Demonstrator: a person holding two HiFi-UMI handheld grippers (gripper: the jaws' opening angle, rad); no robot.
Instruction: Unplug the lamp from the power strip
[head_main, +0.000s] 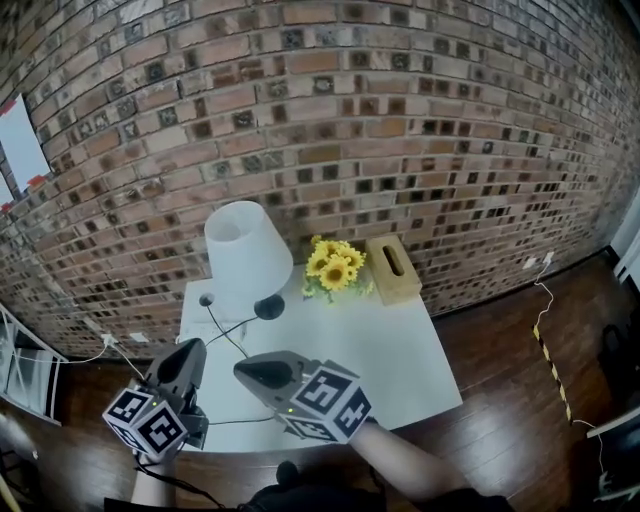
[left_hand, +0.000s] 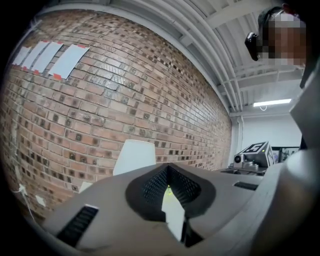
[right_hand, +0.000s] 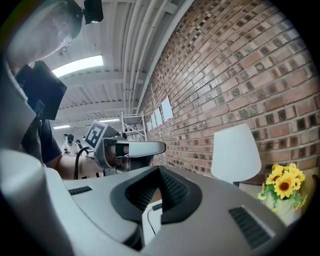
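A lamp (head_main: 248, 258) with a white shade stands on the far left part of the white table (head_main: 400, 360). Its black cord (head_main: 228, 335) runs from the black base (head_main: 268, 307) toward the near edge. No power strip shows in any view. My left gripper (head_main: 183, 362) and right gripper (head_main: 262, 373) hover side by side over the table's near left part, both pointing at the lamp. Both are shut with nothing held. In the left gripper view, the shade (left_hand: 134, 156) rises behind the left gripper (left_hand: 167, 167). In the right gripper view, a stretch of cord (right_hand: 149, 215) shows below the right gripper (right_hand: 159, 169).
A bunch of sunflowers (head_main: 335, 267) and a wooden tissue box (head_main: 392, 268) stand at the table's back edge, right of the lamp. A brick wall (head_main: 330, 120) closes off the far side. A white cable (head_main: 105, 350) lies on the wooden floor at the left.
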